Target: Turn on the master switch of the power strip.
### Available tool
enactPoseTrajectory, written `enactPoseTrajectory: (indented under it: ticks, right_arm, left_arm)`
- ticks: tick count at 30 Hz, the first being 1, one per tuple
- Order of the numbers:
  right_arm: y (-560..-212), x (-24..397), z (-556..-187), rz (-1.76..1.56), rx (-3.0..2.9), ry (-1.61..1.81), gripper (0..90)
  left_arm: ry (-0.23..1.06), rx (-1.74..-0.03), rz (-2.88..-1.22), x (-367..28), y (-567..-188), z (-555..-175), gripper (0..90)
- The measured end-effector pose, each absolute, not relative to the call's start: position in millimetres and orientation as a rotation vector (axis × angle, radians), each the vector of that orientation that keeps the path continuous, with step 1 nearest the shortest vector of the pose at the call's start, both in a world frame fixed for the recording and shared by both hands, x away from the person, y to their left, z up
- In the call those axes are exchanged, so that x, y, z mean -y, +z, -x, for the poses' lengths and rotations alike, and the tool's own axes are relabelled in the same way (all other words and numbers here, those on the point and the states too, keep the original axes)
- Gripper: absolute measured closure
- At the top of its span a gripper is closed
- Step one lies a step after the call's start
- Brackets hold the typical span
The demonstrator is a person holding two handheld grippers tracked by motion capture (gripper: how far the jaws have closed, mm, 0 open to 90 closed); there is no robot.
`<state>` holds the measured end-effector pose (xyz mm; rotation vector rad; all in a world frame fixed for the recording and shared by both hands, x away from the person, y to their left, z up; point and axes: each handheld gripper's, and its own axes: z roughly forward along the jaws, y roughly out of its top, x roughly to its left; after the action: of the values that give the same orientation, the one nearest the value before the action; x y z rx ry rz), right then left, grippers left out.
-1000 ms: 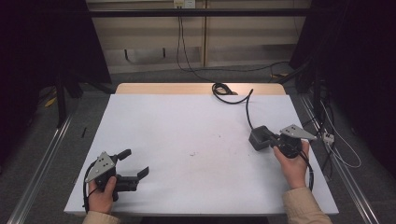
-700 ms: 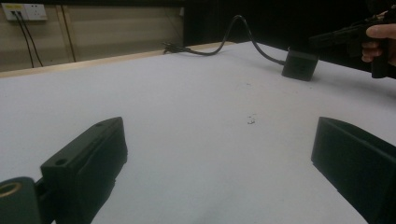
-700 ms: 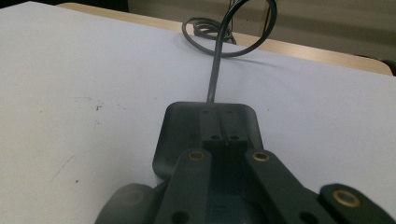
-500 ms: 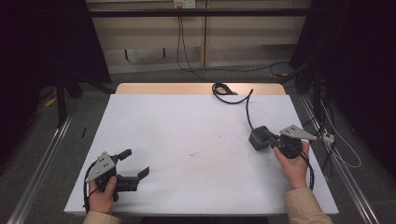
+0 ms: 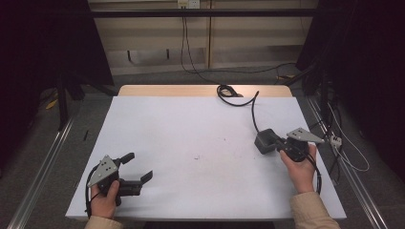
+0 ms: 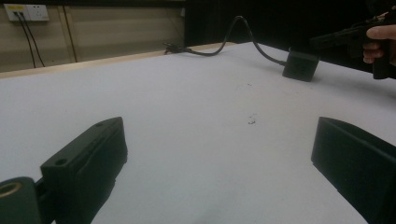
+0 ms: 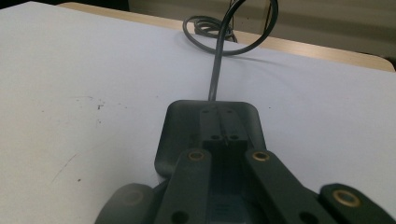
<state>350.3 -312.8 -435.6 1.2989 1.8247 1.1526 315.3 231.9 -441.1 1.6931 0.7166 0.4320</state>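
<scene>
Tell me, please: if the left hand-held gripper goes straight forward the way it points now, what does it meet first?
Probably nothing nearby. The left hand-held gripper is open and faces bare white table. The black adapter box lies far ahead toward the right; depth is unclear.

Bench: you're looking at a white top (image 5: pixel 191 138) with a pale wooden strip (image 5: pixel 167 90) along its far edge.
Wall: beige panels (image 5: pixel 239 43) straight ahead of you, a socket plate (image 5: pixel 187 4) up top, dark cables (image 5: pixel 184 43) hanging down.
Floor: grey (image 5: pixel 43 162), metal rails (image 5: pixel 40 171) on both sides of you.
Sides: black curtains (image 5: pixel 43 43) close you in.
</scene>
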Motion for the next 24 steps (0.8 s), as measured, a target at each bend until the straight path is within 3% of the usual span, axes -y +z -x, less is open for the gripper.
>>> enactPoseTrajectory:
  ticks: [24]
  right_arm:
    - [-437.2,312.7,-349.8,-1.310,-1.802,1.175,90.0]
  left_arm:
    - [0.441,-0.719,-1.693,-233.7,-440.6,-314.0,3.0]
